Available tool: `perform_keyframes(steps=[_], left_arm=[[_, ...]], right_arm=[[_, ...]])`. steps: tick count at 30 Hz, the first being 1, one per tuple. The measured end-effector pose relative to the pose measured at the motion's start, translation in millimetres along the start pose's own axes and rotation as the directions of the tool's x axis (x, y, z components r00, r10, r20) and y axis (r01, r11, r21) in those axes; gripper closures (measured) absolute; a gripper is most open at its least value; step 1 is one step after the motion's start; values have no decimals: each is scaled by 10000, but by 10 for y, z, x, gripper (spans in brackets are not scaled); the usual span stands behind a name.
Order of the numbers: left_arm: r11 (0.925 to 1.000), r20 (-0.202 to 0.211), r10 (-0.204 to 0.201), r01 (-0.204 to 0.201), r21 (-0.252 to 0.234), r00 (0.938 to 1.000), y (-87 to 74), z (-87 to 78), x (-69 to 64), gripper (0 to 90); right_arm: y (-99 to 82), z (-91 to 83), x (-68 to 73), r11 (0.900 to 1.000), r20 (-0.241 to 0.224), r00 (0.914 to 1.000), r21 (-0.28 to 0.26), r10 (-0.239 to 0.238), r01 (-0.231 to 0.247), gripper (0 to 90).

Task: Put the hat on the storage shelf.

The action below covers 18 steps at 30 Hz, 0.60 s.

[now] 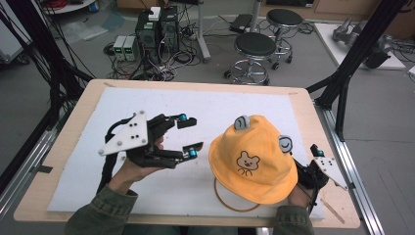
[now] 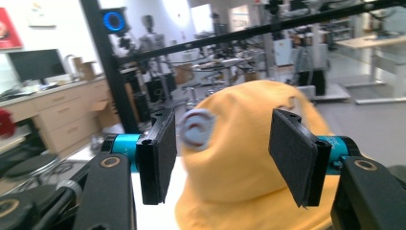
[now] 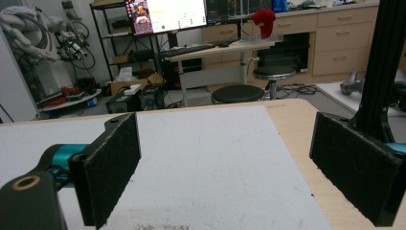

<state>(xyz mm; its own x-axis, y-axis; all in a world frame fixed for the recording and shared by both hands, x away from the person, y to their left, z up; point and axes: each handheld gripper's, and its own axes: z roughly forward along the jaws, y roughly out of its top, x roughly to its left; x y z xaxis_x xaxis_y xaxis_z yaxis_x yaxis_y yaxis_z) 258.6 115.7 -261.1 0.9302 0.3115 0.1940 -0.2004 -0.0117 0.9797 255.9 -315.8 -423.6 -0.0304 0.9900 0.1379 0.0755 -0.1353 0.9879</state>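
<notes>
From my seat at the far end of the link, I have the yellow hat [image 1: 254, 159] sitting crown-up on the white mat [image 1: 161, 100] that covers the counter [image 1: 62, 134], toward the right half of it. It carries a small bear face on the front and two grey ears [image 1: 241, 122] on the crown. A thin brown ring [image 1: 226, 201] lies on the mat, partly under the brim at the near edge.

My left tongs [image 1: 192, 137] hover just left of the hat, jaws spread wide with nothing between them, pointing toward the brim but not touching it. In the left gripper view the hat [image 2: 244, 167] fills the gap ahead of the two black pads [image 2: 165, 148], one grey ear [image 2: 197, 128] in line with them (that picture is a bit blurred).

My right tongs [image 3: 225, 167] sit at the hat's right side, at the counter's right edge, largely hidden behind the brim in the high view. The right gripper view shows their jaws wide apart and empty, looking across bare mat [image 3: 210, 158] toward the stools [image 3: 239, 93] beyond.
</notes>
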Motion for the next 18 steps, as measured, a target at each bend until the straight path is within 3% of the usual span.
perform_keyframes(steps=[5,9,14,18], left_arm=[[9997,-1001,-121,143,214,9949,-86,-192,176,429],[9989,-1664,-289,348,328,9856,-166,-334,272,428],[9971,-2471,-601,696,298,9671,-253,-511,365,424],[9956,-3150,-797,910,213,9457,-318,-652,421,422]], right_arm=[[-5,7,3,10000,-48,10000,93,5,-5,90],[-5,9,2,10000,-59,10000,87,-47,48,90],[-6,8,5,9999,-48,10000,109,-42,43,90],[-11,16,12,9998,-104,9999,160,-76,78,90]])
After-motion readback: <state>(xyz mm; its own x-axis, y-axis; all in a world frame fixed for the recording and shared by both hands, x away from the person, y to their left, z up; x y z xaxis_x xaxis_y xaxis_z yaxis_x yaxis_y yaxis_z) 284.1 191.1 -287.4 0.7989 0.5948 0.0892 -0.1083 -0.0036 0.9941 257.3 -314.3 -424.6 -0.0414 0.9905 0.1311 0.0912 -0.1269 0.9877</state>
